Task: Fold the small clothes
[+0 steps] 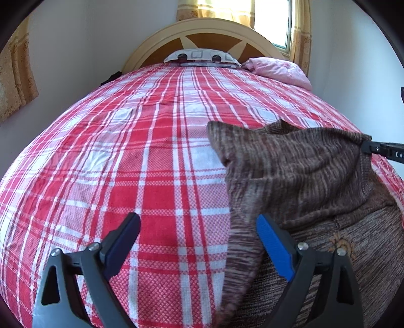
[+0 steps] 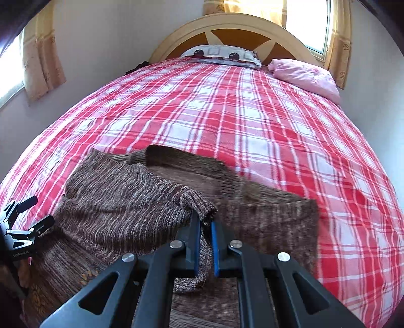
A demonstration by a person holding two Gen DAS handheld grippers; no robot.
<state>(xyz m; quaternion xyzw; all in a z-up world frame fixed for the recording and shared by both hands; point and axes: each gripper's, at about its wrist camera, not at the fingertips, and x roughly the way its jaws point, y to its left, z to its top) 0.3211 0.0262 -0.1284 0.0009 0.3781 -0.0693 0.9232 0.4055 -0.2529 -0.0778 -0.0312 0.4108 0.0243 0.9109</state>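
Brown knit sweater (image 2: 121, 201) on the near part of the bed, on the red plaid bedspread (image 2: 252, 121). Soft, thick, ribbed; likely light to middling in weight, limp, drapes and sags wherever lifted. Not slippery: coarse knit should hold well between pads. Not fragile, though loose stitches could snag or stretch under a hard pull.

Best holds, judging by the lie: ribbed cuffs, hem corners, shoulder seams, where the cloth is doubled and firm. Middle of a panel would only bunch up.

Long axis hard to fix, garment being partly lifted and rumpled. Seemingly spread crosswise on the bed, neck opening turned toward the headboard (image 2: 234, 27), one sleeve drawn up over the body. Small orange motif on the flat part near the left side.

Right gripper (image 2: 205, 227) clenched on a sleeve cuff, ribbed end pinched between the blue pads, cuff raised off the bedspread; in the left view the sleeve (image 1: 290, 161) hangs as a taut tent from that grip.

Left gripper (image 1: 199, 242) released, jaws wide, nothing between them; right-side finger (image 1: 274, 246) at the sweater's edge, contact uncertain.

Beyond: patterned pillow (image 2: 222, 54), pink pillow (image 2: 305, 75), curtained window (image 2: 313, 22).
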